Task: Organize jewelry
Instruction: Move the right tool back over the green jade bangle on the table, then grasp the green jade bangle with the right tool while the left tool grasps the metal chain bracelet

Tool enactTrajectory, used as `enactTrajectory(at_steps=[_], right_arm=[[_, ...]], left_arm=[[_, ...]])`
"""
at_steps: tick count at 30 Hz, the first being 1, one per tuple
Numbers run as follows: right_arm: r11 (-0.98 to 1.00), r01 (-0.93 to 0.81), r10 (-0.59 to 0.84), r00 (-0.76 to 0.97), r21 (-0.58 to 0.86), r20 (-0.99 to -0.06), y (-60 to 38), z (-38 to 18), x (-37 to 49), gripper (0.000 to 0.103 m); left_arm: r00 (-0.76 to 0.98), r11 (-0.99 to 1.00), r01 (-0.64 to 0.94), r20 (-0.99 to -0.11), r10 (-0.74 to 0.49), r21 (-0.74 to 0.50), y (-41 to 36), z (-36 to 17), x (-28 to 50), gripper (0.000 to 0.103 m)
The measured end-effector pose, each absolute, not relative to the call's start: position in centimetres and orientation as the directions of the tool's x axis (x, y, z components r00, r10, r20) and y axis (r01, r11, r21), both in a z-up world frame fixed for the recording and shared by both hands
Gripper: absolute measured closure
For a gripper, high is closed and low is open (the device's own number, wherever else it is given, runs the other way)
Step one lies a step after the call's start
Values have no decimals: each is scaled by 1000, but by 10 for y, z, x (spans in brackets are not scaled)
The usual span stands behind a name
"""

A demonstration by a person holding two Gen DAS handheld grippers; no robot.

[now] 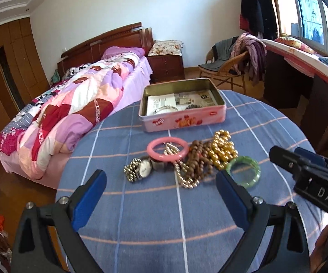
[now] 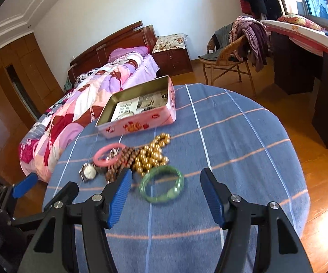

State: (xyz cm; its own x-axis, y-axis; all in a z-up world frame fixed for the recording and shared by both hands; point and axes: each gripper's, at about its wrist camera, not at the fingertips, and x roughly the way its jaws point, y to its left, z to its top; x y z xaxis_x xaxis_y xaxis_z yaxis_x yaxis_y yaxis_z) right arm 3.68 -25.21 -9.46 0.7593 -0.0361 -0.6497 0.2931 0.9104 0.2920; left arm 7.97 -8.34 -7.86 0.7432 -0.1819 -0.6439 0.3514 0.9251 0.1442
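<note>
A pile of jewelry lies on the blue checked tablecloth [image 1: 141, 216]: a pink bangle [image 1: 167, 150], a silver watch [image 1: 141, 169], brown wooden beads [image 1: 198, 159], gold beads [image 1: 223, 150], a pale chain [image 1: 182, 177] and a green bangle [image 1: 243, 169]. An open pink tin [image 1: 182, 118] with papers inside stands behind them. My left gripper [image 1: 161, 188] is open, just short of the pile. My right gripper [image 2: 166, 186] is open around the near side of the green bangle [image 2: 161, 184], above it. The right gripper also shows in the left wrist view [image 1: 305, 170].
The table [image 2: 243, 147] is round; its edge drops off left and right. A bed [image 1: 73, 113] with a patchwork quilt lies to the left, a nightstand [image 1: 166, 66] and a wicker chair [image 1: 225, 68] with clothes behind, a dark desk [image 1: 300, 86] at right.
</note>
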Motion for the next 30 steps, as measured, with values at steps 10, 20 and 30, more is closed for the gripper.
enactTrajectory(at_steps=[10, 20, 30], right_arm=[[919, 302, -33, 699, 254, -715, -250, -121, 28, 40], [958, 229, -4, 613, 173, -790, -229, -139, 80, 40], [980, 199, -95, 526, 13, -845, -213, -156, 118, 32]], left_arm=[[693, 928, 364, -689, -214, 77, -47, -108, 73, 4], [658, 952, 305, -720, -220, -12, -14, -123, 100, 4], [627, 945, 328, -749, -217, 1, -20, -127, 156, 4]])
